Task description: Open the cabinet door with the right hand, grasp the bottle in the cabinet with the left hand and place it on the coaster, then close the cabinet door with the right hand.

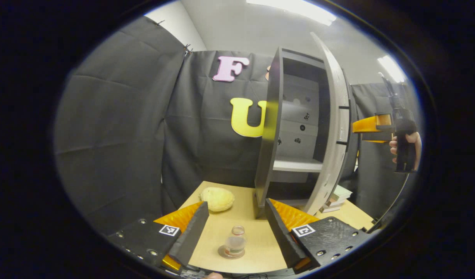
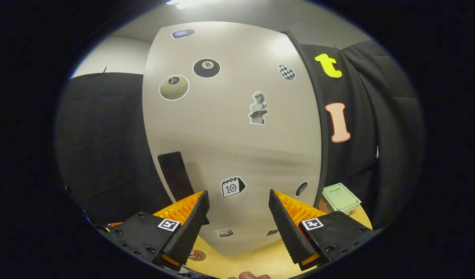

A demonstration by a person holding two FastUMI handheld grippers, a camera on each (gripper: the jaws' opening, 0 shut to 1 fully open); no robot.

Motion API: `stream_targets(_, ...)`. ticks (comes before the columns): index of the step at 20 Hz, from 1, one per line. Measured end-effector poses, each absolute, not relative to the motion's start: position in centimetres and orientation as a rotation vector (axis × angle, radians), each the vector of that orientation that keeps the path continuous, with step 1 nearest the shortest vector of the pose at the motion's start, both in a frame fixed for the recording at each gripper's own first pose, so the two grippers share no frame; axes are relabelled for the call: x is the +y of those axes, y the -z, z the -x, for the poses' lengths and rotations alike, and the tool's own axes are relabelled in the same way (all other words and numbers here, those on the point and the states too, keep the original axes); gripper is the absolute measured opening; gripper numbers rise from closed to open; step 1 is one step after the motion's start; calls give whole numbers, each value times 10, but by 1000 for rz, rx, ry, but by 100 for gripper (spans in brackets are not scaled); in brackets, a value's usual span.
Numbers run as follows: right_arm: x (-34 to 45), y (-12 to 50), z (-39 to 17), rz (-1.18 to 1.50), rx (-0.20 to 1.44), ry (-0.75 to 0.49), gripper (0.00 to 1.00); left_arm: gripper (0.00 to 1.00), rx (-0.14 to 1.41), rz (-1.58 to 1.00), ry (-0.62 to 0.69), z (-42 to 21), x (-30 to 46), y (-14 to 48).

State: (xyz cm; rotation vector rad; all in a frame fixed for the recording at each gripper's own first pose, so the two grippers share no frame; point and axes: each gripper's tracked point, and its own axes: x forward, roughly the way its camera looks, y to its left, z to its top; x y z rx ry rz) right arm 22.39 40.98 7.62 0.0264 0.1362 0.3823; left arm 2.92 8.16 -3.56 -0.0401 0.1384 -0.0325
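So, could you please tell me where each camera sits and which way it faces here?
Left gripper view: rides the left gripper, facing the open cabinet, the bottle on its coaster below; a hand holds the right gripper behind the door.
Right gripper view: rides the right gripper, facing the door's stickered outer face.
Shared: door, table, books.

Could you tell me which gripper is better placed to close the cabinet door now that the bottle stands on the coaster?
The right gripper: it is open and faces the cabinet door squarely. The left gripper is open over the bottle on its coaster, away from the door.
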Motion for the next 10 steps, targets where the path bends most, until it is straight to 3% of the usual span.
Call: stream_targets(10,280,-70,-223,-11,115,-232,98,89,76,-35,34,-44,6,-24)
